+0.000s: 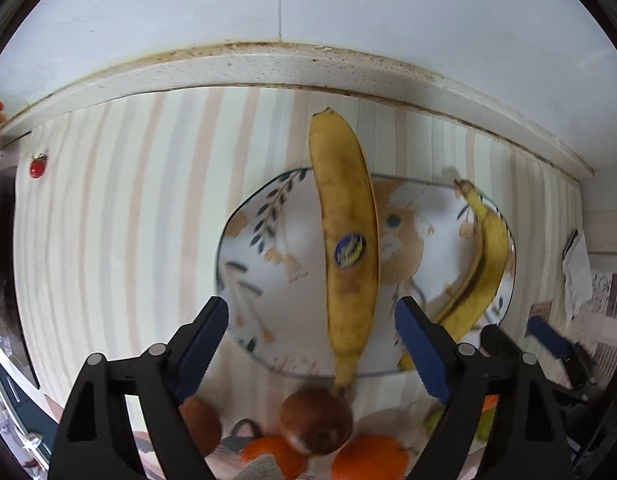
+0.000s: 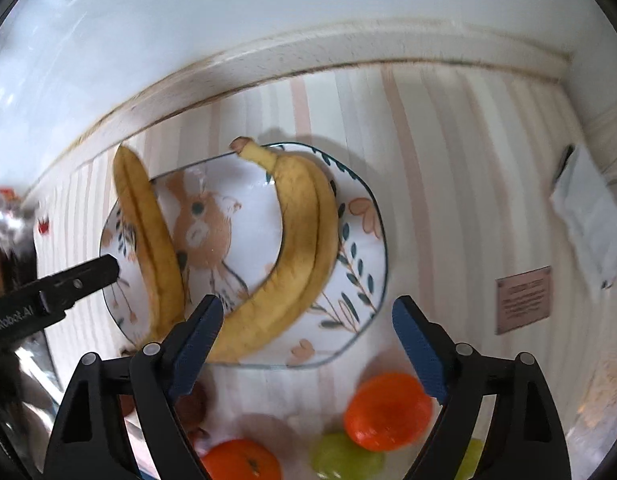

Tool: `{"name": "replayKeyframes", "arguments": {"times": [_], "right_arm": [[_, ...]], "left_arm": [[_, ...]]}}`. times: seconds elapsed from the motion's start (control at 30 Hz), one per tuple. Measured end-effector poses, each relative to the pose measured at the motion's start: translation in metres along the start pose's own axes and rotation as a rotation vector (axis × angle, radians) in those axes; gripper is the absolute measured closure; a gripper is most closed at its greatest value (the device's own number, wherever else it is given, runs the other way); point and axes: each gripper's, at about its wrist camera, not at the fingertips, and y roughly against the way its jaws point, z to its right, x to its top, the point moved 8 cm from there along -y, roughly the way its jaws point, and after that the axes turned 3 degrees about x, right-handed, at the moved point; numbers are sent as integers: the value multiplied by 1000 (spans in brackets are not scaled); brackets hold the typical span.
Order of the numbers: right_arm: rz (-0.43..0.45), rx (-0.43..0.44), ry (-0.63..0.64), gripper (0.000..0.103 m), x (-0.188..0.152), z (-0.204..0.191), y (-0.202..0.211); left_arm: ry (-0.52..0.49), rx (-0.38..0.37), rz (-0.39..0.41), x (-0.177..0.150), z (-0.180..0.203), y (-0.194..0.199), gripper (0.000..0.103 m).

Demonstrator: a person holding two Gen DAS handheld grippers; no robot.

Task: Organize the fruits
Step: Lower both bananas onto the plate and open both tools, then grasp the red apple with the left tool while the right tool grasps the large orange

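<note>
We hold two grippers above a striped tabletop (image 1: 108, 208), both with their blue-padded jaws spread wide and grasping nothing.

From the left gripper (image 1: 310, 344), a stickered banana (image 1: 348, 248) lies straight ahead at twelve o'clock, running lengthwise between the released jaws. Its stem end reaches back past the near rim of a rabbit-painted plate (image 1: 264, 248), and its far tip overhangs the far rim. A second banana (image 1: 478, 268) curves along the plate's edge at two o'clock. Close below, at six o'clock, a brownish-red apple (image 1: 316, 420) sits just off the banana's stem, with an orange (image 1: 368, 458) and another orange (image 1: 272, 456) beside it. The right gripper's (image 1: 548, 336) blue pad shows at three o'clock.

From the right gripper (image 2: 308, 344), the second banana (image 2: 292, 248) arcs from the open jaws toward twelve o'clock across the plate (image 2: 360, 240). The stickered banana (image 2: 148, 240) lies at ten o'clock, and the left gripper's (image 2: 80, 280) black finger reaches in at nine o'clock. An orange (image 2: 388, 410) rests at five o'clock, a green fruit (image 2: 340, 458) at six, blurred, and another orange (image 2: 240, 460) at seven.
</note>
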Motion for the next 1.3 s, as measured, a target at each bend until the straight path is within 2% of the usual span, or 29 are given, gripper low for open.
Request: {"name": "replayKeyframes", "arguments": {"times": [0.33, 0.57, 0.67, 0.83, 0.97, 1.13, 1.2, 1.3], "right_arm": [[134, -30, 93, 14, -22, -35, 59], [218, 50, 82, 14, -47, -59, 111], [212, 100, 63, 14, -70, -63, 118], [103, 145, 13, 14, -118, -57, 85], [-18, 171, -62, 14, -151, -46, 32], [-103, 208, -114, 14, -170, -49, -14], [-118, 251, -140, 14, -171, -53, -24], [-134, 258, -133, 14, -173, -62, -34]], "left_arm": [[-37, -10, 140, -42, -20, 59, 15], [-81, -28, 272, -66, -17, 114, 15], [-91, -24, 284, -83, -21, 123, 15], [-81, 38, 274, -119, -43, 109, 15], [-58, 77, 206, -144, -66, 73, 15], [-11, 99, 108, -158, -94, 28, 15], [-7, 105, 82, -159, -100, 16, 15], [-17, 112, 61, -157, -103, 6, 15]]}}
